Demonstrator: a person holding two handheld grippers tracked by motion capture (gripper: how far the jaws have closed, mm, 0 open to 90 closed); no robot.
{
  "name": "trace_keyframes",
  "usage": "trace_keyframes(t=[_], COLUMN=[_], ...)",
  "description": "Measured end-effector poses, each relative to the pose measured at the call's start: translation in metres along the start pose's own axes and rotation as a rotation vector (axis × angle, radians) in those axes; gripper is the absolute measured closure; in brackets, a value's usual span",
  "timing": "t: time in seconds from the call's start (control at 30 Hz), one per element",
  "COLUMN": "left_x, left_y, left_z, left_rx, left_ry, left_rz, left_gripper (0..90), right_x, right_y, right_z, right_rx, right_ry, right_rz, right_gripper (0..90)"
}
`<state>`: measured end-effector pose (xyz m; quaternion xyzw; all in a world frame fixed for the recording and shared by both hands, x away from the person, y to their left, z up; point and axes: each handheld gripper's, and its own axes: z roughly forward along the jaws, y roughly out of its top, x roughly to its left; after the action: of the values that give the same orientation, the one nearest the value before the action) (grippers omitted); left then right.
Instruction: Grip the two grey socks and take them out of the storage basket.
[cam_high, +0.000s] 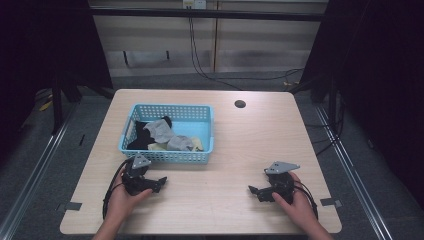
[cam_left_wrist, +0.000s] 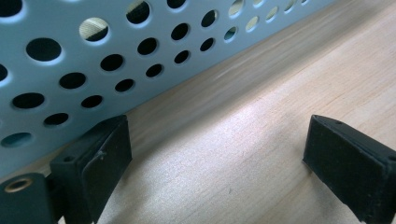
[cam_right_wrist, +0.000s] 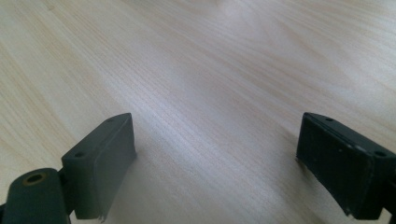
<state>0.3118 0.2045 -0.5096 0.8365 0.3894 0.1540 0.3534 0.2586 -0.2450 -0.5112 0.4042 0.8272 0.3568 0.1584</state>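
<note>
While both hands rest on the pale wooden table, each holds its tool low over the bare top, one at about seven o'clock and the other at about five o'clock in the high view. The left gripper sits just beside the near wall of the blue basket, its jaws pointing toward three o'clock; in the left gripper view its jaws stand wide apart over bare wood, with nothing between them, and the perforated basket wall runs close along the ten o'clock side (whether the nearer jaw touches that wall cannot be told). The right gripper lies well apart from the basket, pointing toward nine o'clock, and the right gripper view shows its jaws likewise spread wide over plain wood grain, holding nothing.

The basket stands on the table's left half, toward ten o'clock of the table's centre. Inside it lies a heap of cloth pieces: a grey one on top, a black one toward the left, and something pale yellow at the right of the heap. A small dark round hole marks the tabletop near its far edge, at roughly one o'clock. Cables trail across the floor beyond the table.
</note>
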Motion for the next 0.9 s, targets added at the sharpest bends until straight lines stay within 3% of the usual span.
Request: trace_keyframes(t=[0.17,0.27,0.4,0.5,0.6,0.7,0.9], left_x=[0.001,0.0,-0.002,-0.009,-0.012,-0.014,-0.012], left_y=[0.001,0.004,0.012,0.026,0.033,0.048,0.07], left_z=[-0.001,-0.003,-0.009,-0.019,-0.025,-0.036,-0.051], left_rx=[0.016,0.043,0.111,0.181,0.193,0.212,0.223], left_ry=[-0.005,-0.011,-0.072,-0.111,-0.131,-0.164,-0.169], left_rz=[0.005,0.005,-0.037,-0.007,-0.003,-0.026,-0.058], left_gripper=[7.3,13.9,17.4,17.6,19.2,19.6,19.6], right_x=[0.0,0.0,0.0,0.0,0.0,0.0,0.0], right_y=[0.0,0.0,0.0,0.0,0.0,0.0,0.0], right_z=[0.0,0.0,0.0,0.0,0.0,0.0,0.0], right_rx=[0.003,0.0,0.001,0.003,0.002,0.002,0.002], right_ry=[-0.003,0.0,-0.002,-0.003,-0.002,0.0,0.0], right_rz=[0.001,0.001,0.0,0.002,0.001,0.002,0.001], right_gripper=[10.9,10.9,10.9,10.9,11.0,11.0,10.9])
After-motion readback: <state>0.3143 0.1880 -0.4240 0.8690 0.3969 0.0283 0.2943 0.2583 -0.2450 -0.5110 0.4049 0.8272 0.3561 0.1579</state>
